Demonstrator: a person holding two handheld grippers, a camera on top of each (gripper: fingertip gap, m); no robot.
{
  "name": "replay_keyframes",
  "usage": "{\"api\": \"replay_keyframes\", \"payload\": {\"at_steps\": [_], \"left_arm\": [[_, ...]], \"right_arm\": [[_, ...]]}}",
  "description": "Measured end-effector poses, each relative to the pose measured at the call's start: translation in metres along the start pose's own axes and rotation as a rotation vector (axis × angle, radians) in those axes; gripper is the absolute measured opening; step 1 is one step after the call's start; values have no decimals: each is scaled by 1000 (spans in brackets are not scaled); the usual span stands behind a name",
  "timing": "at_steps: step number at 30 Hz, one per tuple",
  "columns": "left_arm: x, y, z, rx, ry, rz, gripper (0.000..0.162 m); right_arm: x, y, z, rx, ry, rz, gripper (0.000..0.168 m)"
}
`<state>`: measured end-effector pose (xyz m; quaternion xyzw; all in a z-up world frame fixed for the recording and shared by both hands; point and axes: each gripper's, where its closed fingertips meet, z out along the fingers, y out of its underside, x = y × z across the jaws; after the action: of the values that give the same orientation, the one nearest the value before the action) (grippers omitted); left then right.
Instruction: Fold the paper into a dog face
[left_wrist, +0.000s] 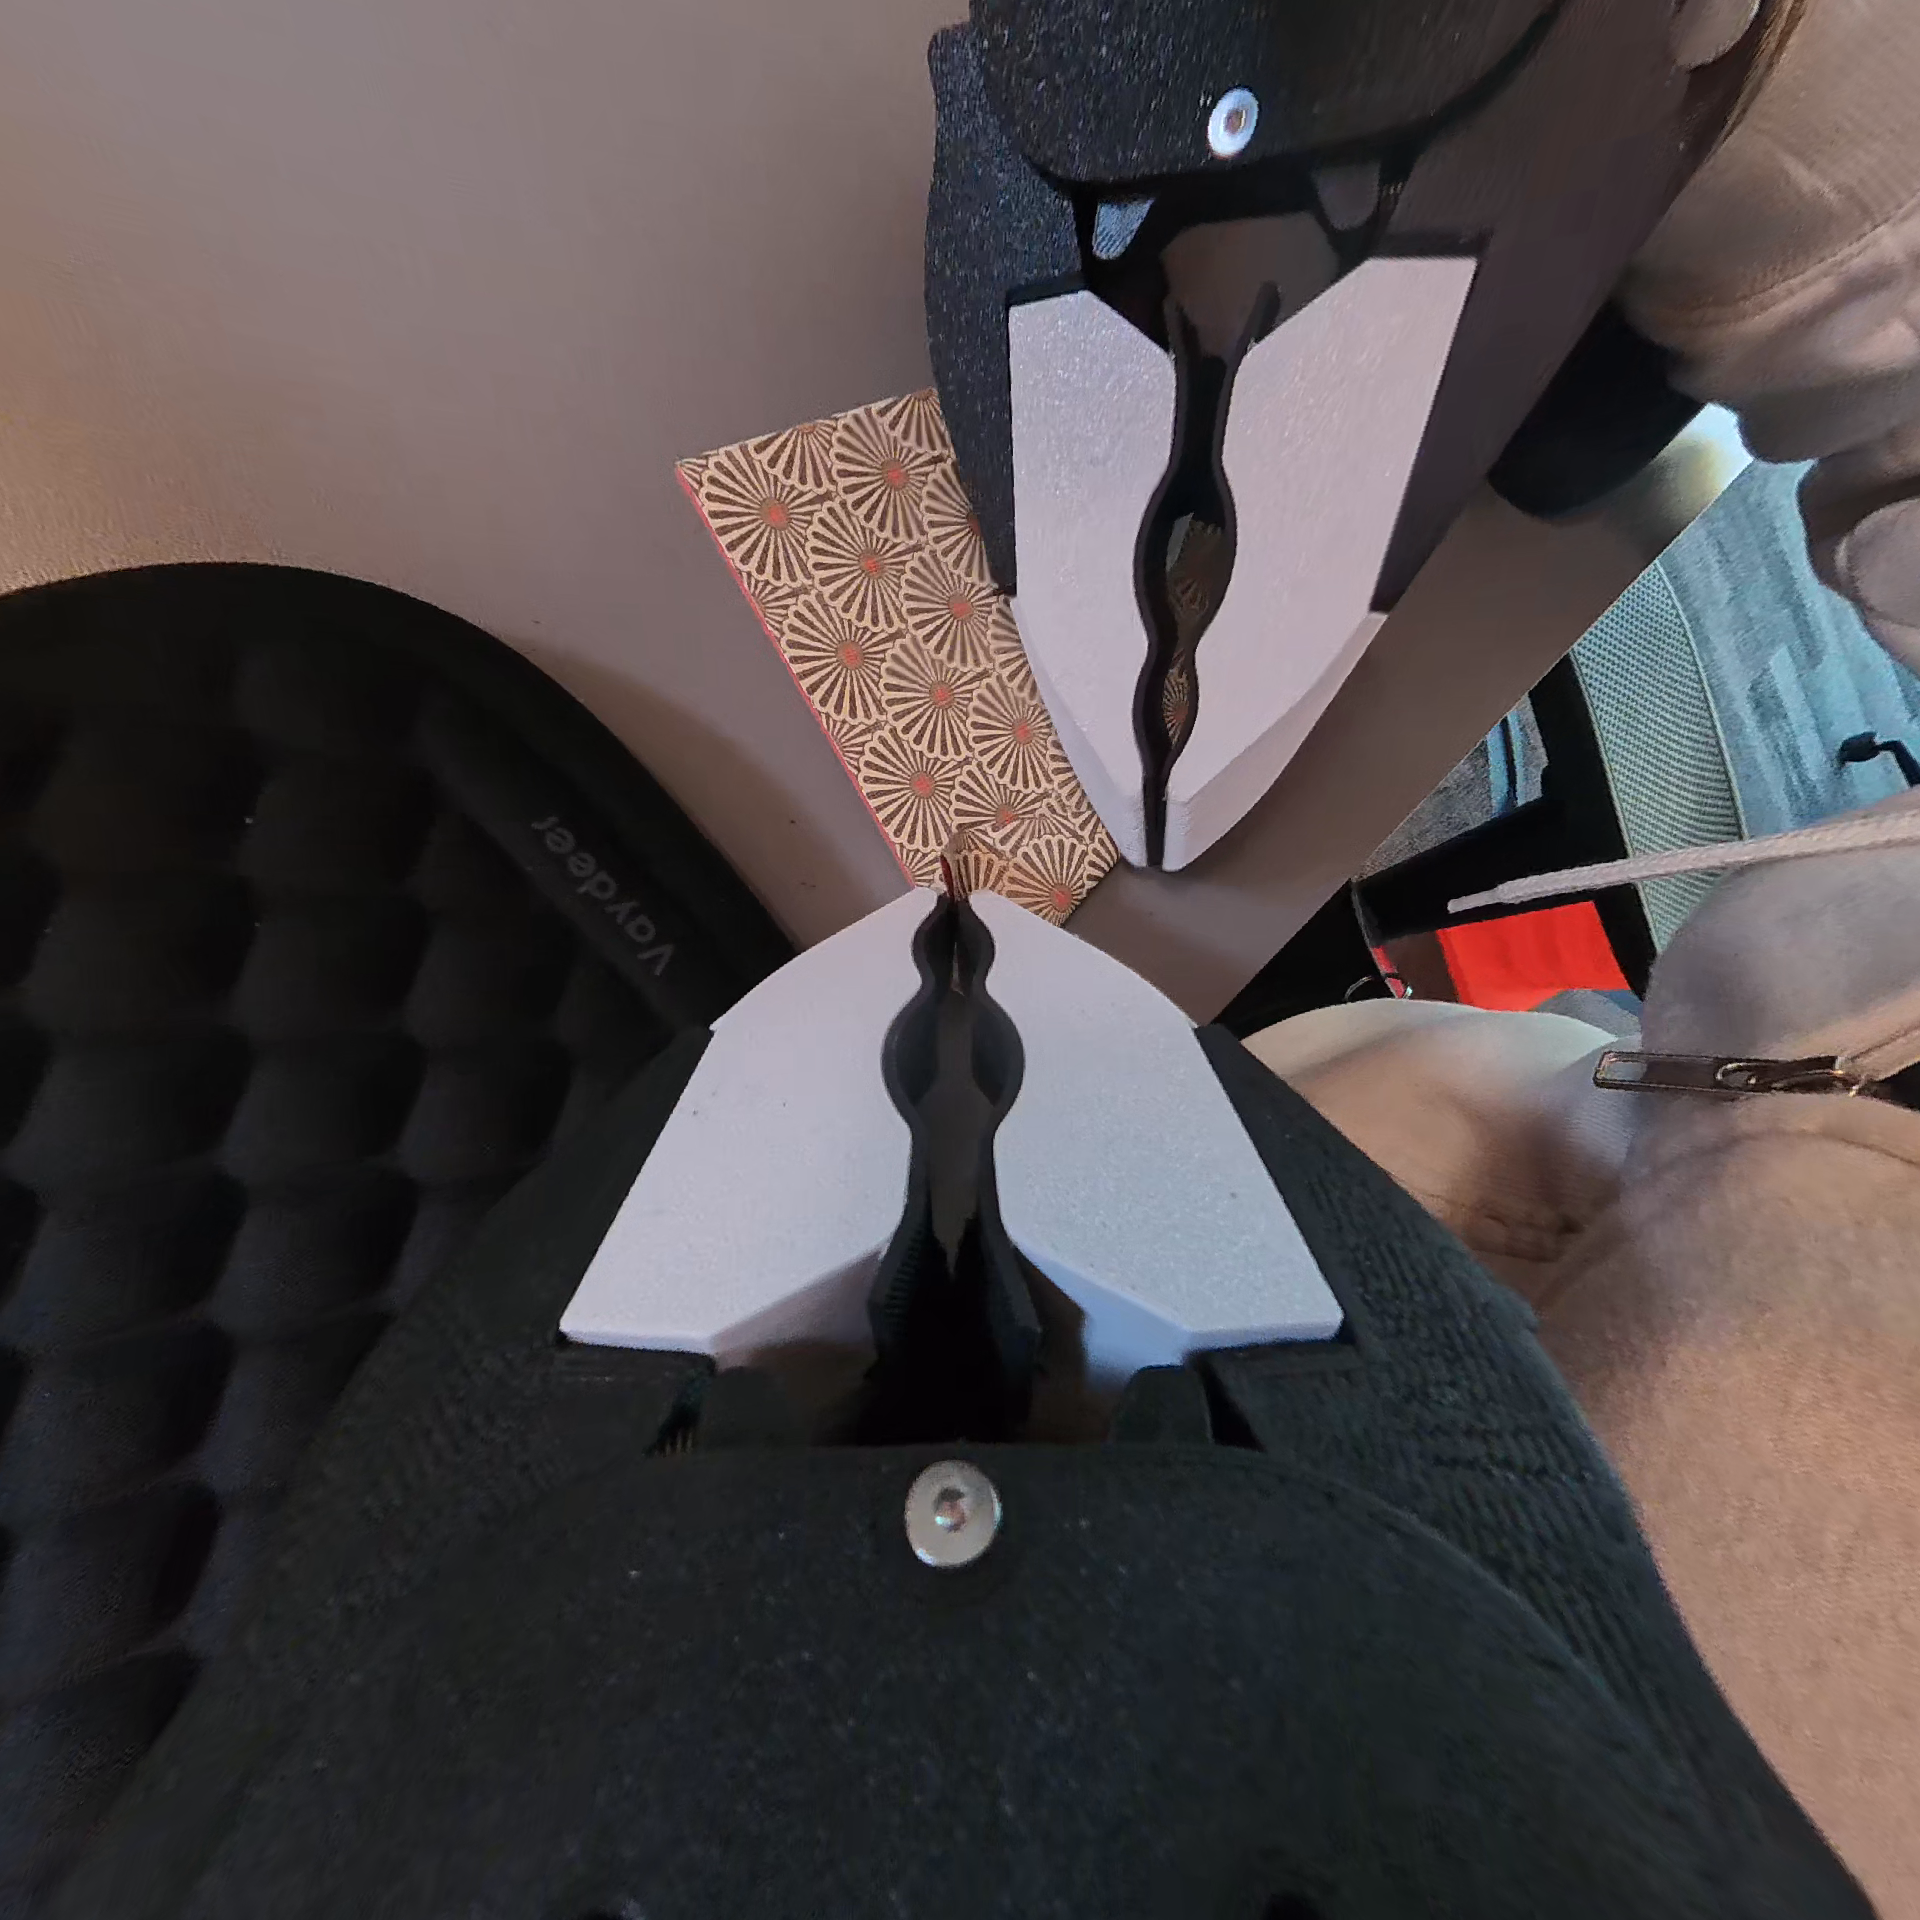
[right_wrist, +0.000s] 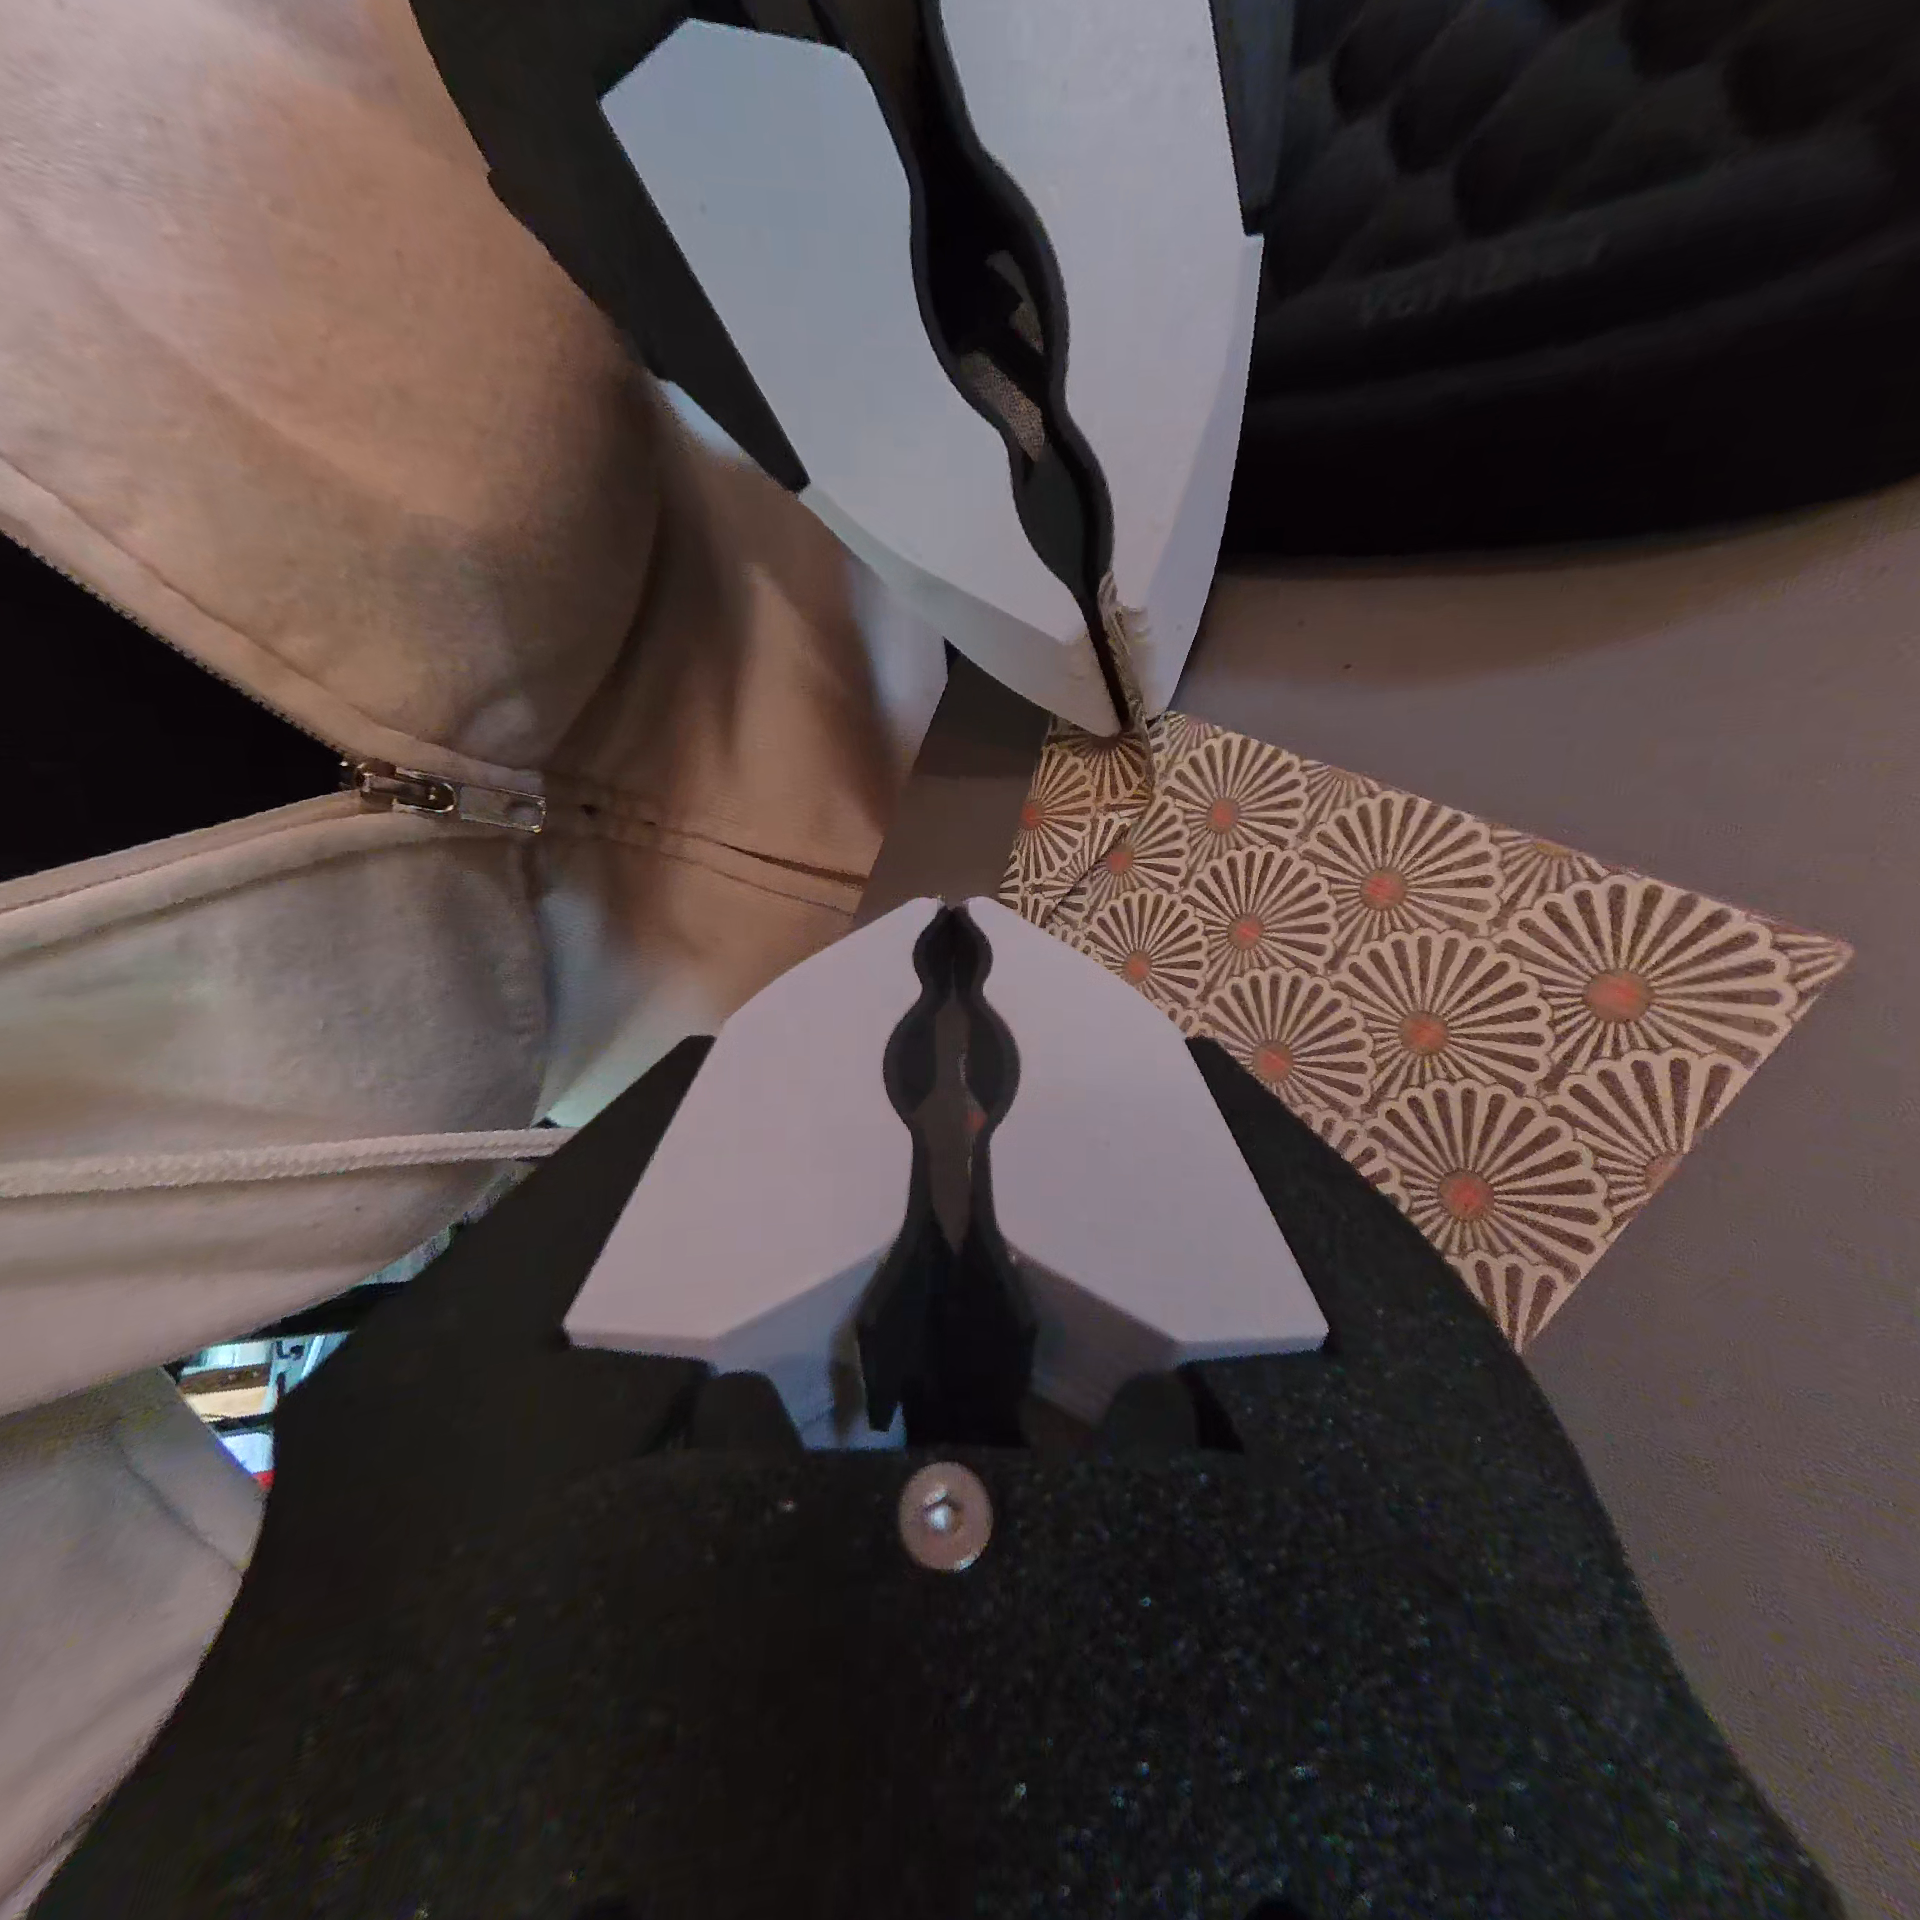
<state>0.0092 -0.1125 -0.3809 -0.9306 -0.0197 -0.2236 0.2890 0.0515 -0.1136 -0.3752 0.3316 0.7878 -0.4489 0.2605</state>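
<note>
1. Beige desk (left_wrist: 416, 260) carries the patterned paper (left_wrist: 914, 665), folded, beside a black cushion (left_wrist: 260, 1039).
2. Left gripper (left_wrist: 954, 902) pinches the paper's near corner, fingers closed.
3. Right gripper (right_wrist: 951, 906) is closed on the paper's edge.

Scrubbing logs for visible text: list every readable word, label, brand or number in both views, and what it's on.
Black cushion: one pale brand word along its rim, legible in the left wrist view; I won't quote it.
Same cushion, right wrist view: that word is too blurred to read.
Paper: flower pattern only, no writing.
Left gripper and right gripper: no writing visible.
</note>
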Motion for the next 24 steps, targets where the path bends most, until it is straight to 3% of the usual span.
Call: {"api": "replay_keyframes", "payload": {"at_steps": [8,12,16,21,24], "left_arm": [[-9,-6,-13,-9,-113,115,12],[-21,-16,-32,70,-296,258,28],[24,-18,-20,174,-250,579,0],[33,-8,9,122,-158,515,0],[26,-5,14,105,-183,514,0]], "right_arm": [[1,-1,0,-4,3,4,0],[1,-1,0,-4,2,6,0],[1,-2,0,6,5,18,0],[3,-3,0,24,25,19,0],[3,-4,0,26,25,22,0]]}}
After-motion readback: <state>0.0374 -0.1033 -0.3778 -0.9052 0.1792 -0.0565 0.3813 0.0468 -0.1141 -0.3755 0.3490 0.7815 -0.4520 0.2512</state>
